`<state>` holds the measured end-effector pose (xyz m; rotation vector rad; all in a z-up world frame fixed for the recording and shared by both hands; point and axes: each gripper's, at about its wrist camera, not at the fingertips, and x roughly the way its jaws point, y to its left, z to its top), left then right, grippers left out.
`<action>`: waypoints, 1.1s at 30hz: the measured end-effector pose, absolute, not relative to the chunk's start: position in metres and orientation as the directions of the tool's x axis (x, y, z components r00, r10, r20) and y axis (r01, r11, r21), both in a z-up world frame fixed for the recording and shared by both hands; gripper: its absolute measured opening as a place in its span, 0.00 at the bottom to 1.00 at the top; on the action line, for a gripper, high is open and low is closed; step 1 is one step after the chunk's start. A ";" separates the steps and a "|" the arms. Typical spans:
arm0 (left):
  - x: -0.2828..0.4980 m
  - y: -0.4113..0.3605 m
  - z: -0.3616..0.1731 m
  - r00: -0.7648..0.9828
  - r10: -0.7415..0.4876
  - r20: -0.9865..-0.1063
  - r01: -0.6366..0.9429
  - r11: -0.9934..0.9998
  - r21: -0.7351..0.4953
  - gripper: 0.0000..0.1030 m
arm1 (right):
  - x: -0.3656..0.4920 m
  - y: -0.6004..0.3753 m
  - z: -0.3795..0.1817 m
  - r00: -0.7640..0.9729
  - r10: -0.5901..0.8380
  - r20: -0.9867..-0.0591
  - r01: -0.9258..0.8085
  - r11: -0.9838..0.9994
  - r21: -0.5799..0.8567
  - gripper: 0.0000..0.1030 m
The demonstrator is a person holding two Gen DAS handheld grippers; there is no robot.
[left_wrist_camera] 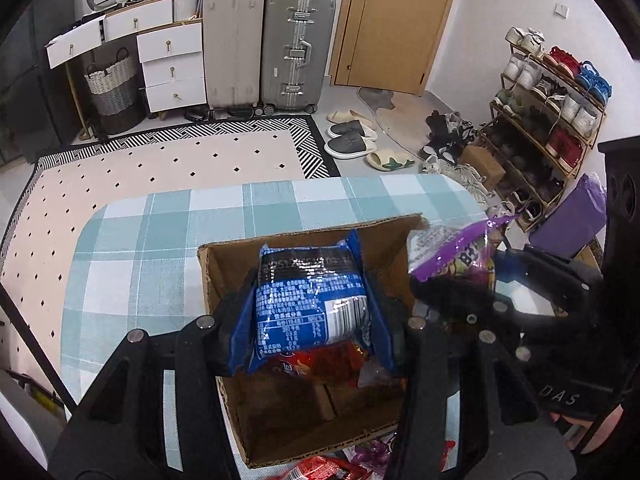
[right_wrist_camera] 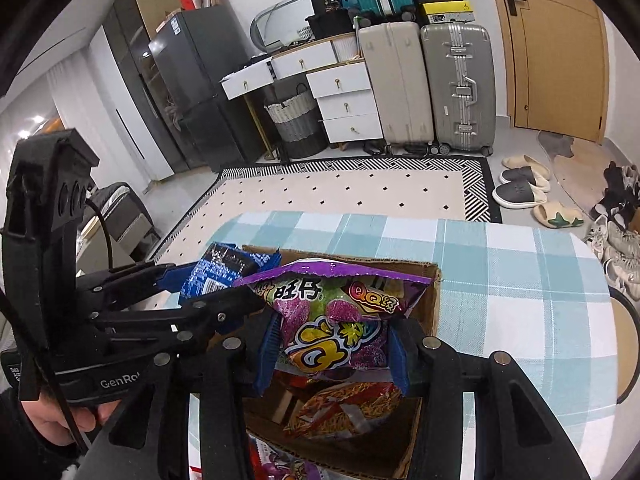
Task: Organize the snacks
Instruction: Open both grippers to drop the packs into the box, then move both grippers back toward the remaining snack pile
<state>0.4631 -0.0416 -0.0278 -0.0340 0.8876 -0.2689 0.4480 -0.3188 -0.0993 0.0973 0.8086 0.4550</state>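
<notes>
Meanwhile, both my grippers hung over the open cardboard box (left_wrist_camera: 224, 276) on the checked tablecloth (left_wrist_camera: 132, 248). My left gripper (left_wrist_camera: 310, 312) pinched a blue snack packet (left_wrist_camera: 308, 304) between its pads, holding it above the box's inside, over a red packet (left_wrist_camera: 316, 364) lying in the box. Beside it, my right gripper (right_wrist_camera: 332, 344) was clamped on a purple candy bag (right_wrist_camera: 336, 320), held above the box too, over an orange snack bag (right_wrist_camera: 344, 408) inside. More packets (left_wrist_camera: 324, 470) lay on the cloth just outside the box's near wall.
</notes>
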 end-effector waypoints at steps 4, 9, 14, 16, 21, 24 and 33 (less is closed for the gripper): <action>0.458 -0.044 -0.030 0.599 -0.245 -0.762 0.243 0.963 -0.118 0.47 | 0.443 -0.323 -0.100 0.608 0.422 -0.672 -0.348 0.903 0.252 0.52; 0.449 -0.043 -0.025 0.609 -0.208 -0.765 0.220 0.971 -0.089 0.67 | 0.432 -0.331 -0.091 0.634 0.415 -0.653 -0.338 0.908 0.249 0.69; 0.426 -0.033 -0.003 0.646 -0.232 -0.727 0.222 0.969 -0.111 0.78 | 0.412 -0.338 -0.074 0.656 0.414 -0.631 -0.344 0.908 0.238 0.70; 0.414 -0.032 0.007 0.659 -0.218 -0.719 0.221 0.971 -0.092 0.78 | 0.402 -0.339 -0.066 0.666 0.411 -0.623 -0.351 0.909 0.225 0.70; 0.381 -0.031 0.030 0.685 -0.224 -0.693 0.236 0.968 -0.081 0.79 | 0.371 -0.339 -0.043 0.690 0.412 -0.595 -0.369 0.907 0.201 0.72; 0.356 -0.031 0.043 0.709 -0.225 -0.668 0.243 0.968 -0.069 0.79 | 0.348 -0.338 -0.030 0.710 0.409 -0.573 -0.380 0.908 0.177 0.77; 0.275 -0.027 0.064 0.782 -0.223 -0.582 0.236 0.970 -0.055 0.81 | 0.269 -0.342 -0.011 0.770 0.439 -0.463 -0.402 0.897 0.182 0.83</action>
